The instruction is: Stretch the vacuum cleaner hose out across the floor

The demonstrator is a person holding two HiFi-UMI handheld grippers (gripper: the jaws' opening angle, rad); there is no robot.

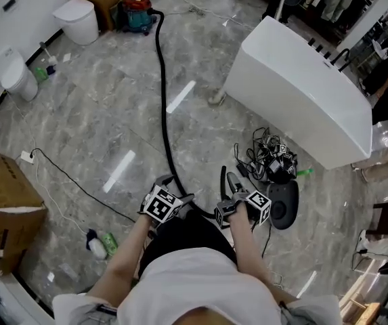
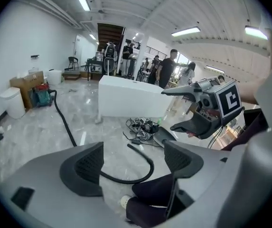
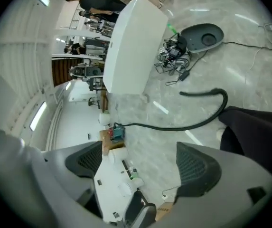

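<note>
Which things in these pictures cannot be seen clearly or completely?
- Head view: the bend of the hose near its loose end is partly hidden under the left hand-held gripper and the person's legs.
- Head view: the cardboard box is cut off by the left edge.
- Head view: the pile of cables is too small to tell its pieces apart.
- Right gripper view: the vacuum cleaner is too small for detail.

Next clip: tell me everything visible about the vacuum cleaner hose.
The hose is a slim black flexible tube lying on the grey marbled floor. One end joins the red-and-teal vacuum cleaner by the wall; it runs almost straight to the person's shoe, then hooks back to a loose end. The left gripper and right gripper stand open, neither gripping it.
</note>
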